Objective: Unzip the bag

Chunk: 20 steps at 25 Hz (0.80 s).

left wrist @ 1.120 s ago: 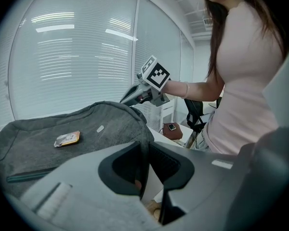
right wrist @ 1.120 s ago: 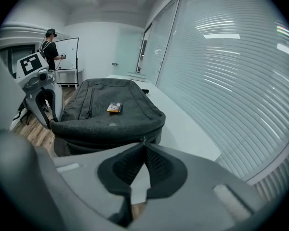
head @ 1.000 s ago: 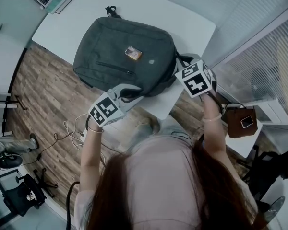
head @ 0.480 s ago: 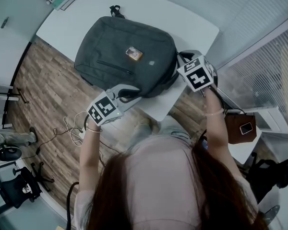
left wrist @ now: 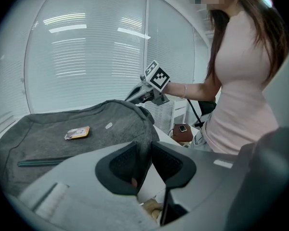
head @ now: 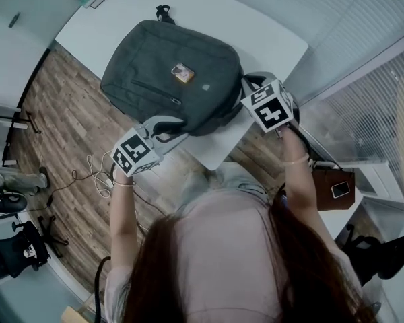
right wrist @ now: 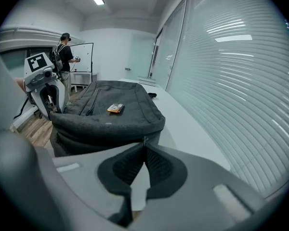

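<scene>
Both near corners of the bag [head: 168,73], flat on the desk [head: 256,32], are covered in the head view: left hand-held gripper [head: 180,122], right hand-held gripper [head: 248,81].

Left gripper view: my jaws have just been opening, and the corner fabric between them is probably loose.

Right gripper view: jaws are pinched narrow on the zip pull [right wrist: 144,139].

Unzipping is barely begun. Next I re-clamp with the left, then draw the pull along.

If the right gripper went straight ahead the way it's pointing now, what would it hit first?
The grey backpack. The right gripper sits at its near side wall, jaws together, apparently on the zipper pull, so going straight on would press into that wall at once.
</scene>
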Motion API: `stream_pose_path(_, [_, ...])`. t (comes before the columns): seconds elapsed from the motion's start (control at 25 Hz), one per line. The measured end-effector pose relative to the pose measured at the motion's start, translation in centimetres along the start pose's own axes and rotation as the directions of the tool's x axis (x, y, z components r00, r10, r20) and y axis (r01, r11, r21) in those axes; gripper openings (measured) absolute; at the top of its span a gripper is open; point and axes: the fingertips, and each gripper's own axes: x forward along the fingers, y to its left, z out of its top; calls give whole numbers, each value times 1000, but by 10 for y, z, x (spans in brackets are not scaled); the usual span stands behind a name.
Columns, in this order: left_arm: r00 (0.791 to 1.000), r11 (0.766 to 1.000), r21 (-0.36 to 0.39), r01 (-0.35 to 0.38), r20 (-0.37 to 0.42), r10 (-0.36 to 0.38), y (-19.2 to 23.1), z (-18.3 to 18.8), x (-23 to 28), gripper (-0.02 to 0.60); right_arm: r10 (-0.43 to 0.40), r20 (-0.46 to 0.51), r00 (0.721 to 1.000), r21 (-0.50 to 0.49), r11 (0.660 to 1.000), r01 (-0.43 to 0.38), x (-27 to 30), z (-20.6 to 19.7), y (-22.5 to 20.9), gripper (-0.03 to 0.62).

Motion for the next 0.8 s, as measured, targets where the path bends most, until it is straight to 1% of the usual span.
stream_pose_path(0.2, [995,995,-5,-100,-24,100,3,5,-1,133,4,7,1000,13,1000,-4,0,-7,1,11])
stream_pose_path(0.32, [991,991,-1,-132,-35,132,4,7,-2,146,-2,13,1000,11,1000,2,-3,-7,3,11])
stream_pose_path(0.44, [990,991,-3,-135,-36,134,0,8,-7,158,1,14,1000,30,1000,-1,-7,-9,11,11])
stream_pose_path(0.56, [992,992,-14,-127,2,127,-1,16,-15,158,2,18,1000,37,999,-2,-10,-7,20,11])
stream_pose_path(0.72, [991,991,-2,-131,27,131,-4,29,-22,160,-8,18,1000,47,999,7,-17,-3,33,11])
stream_pose_path(0.8, [988,991,-12,-137,69,137,-3,41,-26,158,-7,15,1000,58,998,7,-19,-2,41,11])
